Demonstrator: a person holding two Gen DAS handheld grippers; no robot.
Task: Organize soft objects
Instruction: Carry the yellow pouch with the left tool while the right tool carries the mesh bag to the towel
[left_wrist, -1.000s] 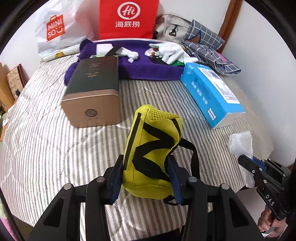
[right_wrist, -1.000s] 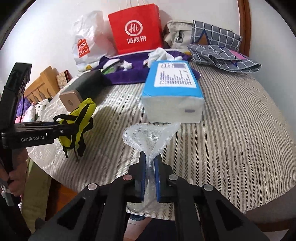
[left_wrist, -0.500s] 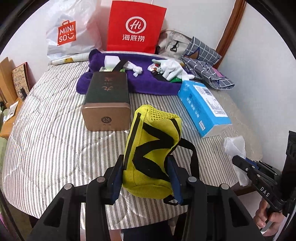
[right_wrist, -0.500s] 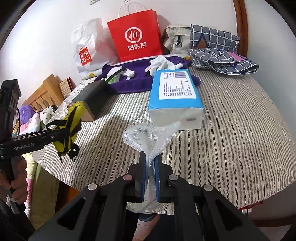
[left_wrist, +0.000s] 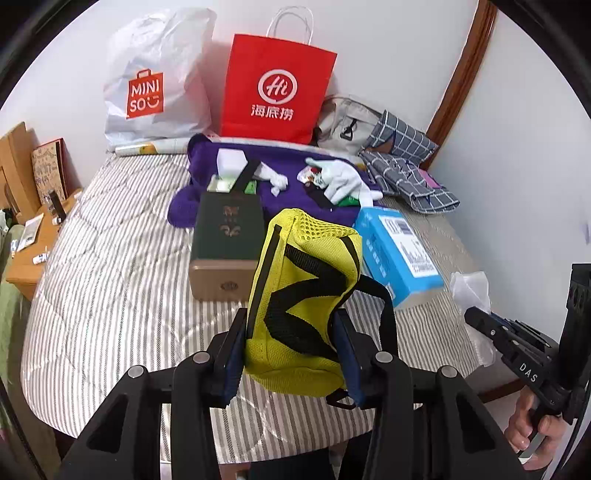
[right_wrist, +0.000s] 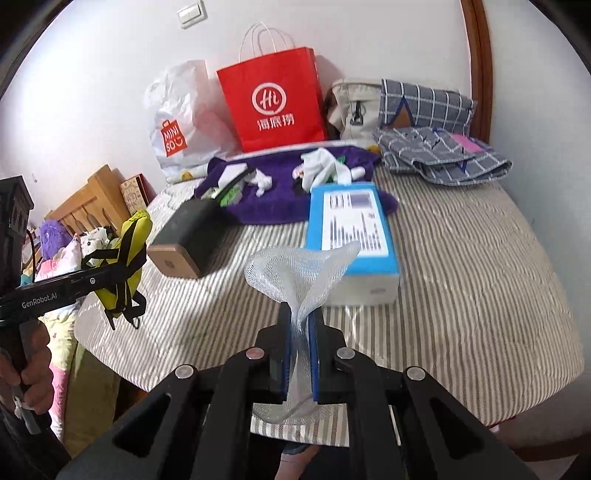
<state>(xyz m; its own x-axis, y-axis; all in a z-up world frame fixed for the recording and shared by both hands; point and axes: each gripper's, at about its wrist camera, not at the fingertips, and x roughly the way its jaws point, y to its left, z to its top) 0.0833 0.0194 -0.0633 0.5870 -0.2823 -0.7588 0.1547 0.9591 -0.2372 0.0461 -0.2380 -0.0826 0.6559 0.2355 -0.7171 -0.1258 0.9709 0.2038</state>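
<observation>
My left gripper is shut on a yellow mesh bag with black straps, held in the air above the near edge of the striped bed. The same bag and the left gripper show at the left of the right wrist view. A white mesh net is pinched in my shut right gripper, its loose top flaring above the pads. In the left wrist view that net and the right gripper sit at the right edge.
On the bed lie a dark green and gold box, a blue tissue pack and a purple towel with white gloves and small items. Red and white shopping bags, a beige bag and checked cloth line the back wall.
Both grippers have risen with their loads; the bed and the things on it look farther below. Both grips are unchanged.
</observation>
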